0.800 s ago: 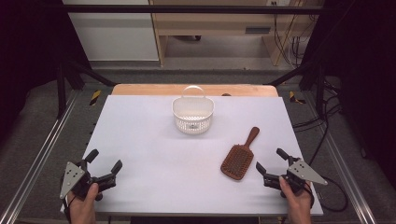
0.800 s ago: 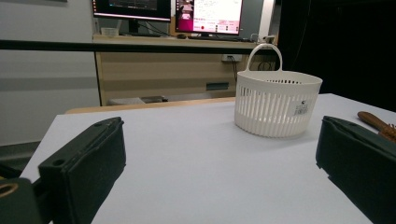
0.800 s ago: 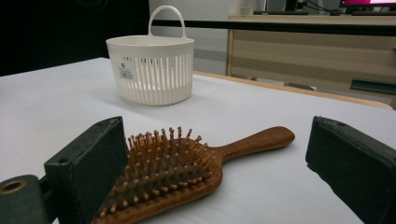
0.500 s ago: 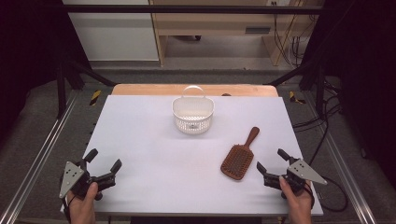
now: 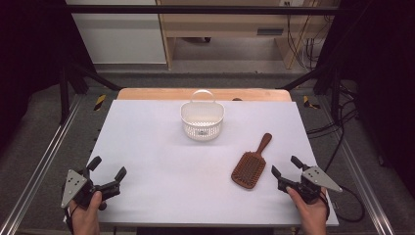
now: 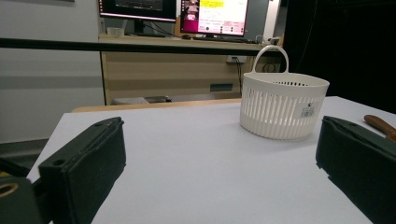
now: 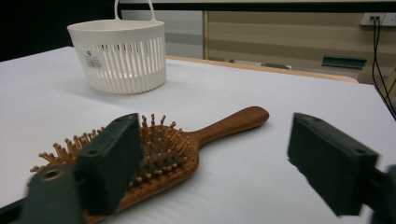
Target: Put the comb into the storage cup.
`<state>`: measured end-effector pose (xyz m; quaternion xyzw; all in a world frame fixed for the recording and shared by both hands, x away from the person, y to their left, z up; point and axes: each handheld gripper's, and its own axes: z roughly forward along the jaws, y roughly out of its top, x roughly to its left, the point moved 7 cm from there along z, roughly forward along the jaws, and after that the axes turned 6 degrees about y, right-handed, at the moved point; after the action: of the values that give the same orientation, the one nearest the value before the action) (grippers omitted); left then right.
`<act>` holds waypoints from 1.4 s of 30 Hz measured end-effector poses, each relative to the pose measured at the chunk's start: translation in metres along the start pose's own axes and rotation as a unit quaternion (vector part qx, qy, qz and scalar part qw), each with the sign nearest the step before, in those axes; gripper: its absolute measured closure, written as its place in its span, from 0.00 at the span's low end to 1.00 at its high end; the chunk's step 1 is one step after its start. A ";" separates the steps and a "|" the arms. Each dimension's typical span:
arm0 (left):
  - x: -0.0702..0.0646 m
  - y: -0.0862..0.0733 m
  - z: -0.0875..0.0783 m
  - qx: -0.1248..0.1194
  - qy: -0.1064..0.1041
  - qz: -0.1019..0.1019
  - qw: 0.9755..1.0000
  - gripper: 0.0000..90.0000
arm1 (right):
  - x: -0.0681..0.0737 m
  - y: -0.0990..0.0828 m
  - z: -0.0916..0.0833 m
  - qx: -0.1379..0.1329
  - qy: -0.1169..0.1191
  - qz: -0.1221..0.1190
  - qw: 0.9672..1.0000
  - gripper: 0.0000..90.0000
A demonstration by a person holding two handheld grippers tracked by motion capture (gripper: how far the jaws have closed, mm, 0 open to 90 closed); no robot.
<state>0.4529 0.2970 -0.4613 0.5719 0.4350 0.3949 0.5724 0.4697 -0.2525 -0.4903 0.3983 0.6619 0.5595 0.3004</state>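
White tabletop under studio rigging, a wooden shelf unit and cables behind it at the top of the high view: that is my workplace from the remote desk. At lower right of centre in that view lies the hairbrush (image 5: 250, 165), bristles up, flat on the table (image 5: 161, 147). Its long axis runs diagonally, head toward the bottom of the frame and handle pointing up and to the right, toward the far edge.

My right gripper (image 5: 287, 167) sits just beside the brush head, at lower right of the frame, jaws spread wide and holding nothing. Seen through the right gripper view, the hairbrush (image 7: 154, 149) lies low and left of centre, its bristled head partly behind the left jaw, its handle reaching into the gap between the jaws.

Farther out, a white slotted basket (image 5: 202, 120) with a loop handle stands upright at upper centre, well apart from the brush. My left gripper (image 5: 107, 167) rests at lower left, jaws likewise wide apart and empty, well away from the brush.

I judge the right hand the one to take the brush; it would need to swing left, closing across the handle's narrow width.
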 end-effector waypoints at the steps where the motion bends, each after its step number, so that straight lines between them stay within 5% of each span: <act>1: 0.001 0.000 0.000 0.000 0.003 0.001 1.000 0.02 | 0.000 0.000 0.000 0.000 0.001 -0.001 1.000 0.30; 9: -0.001 -0.001 -0.001 0.003 0.001 0.002 1.000 0.02 | 0.005 -0.001 -0.003 0.017 0.020 -0.006 1.000 0.80; 14: 0.000 -0.002 -0.002 0.003 0.002 0.001 1.000 0.02 | 0.009 0.000 0.000 0.032 0.028 -0.002 0.999 0.92; 23: 0.004 -0.001 -0.003 -0.001 0.008 -0.011 1.000 0.02 | 0.020 0.011 0.011 0.048 0.038 -0.014 0.998 0.98; 33: 0.005 -0.003 -0.003 0.000 0.012 -0.012 1.000 0.02 | 0.016 0.051 0.040 0.082 0.053 -0.023 0.995 1.00; 42: 0.005 -0.003 -0.003 0.001 0.008 -0.013 1.000 0.02 | 0.006 0.047 0.093 0.178 0.060 -0.041 0.981 1.00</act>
<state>0.4518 0.3024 -0.4641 0.5632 0.4475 0.3916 0.5737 0.5543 -0.1982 -0.4623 0.3834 0.7833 0.4433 0.2070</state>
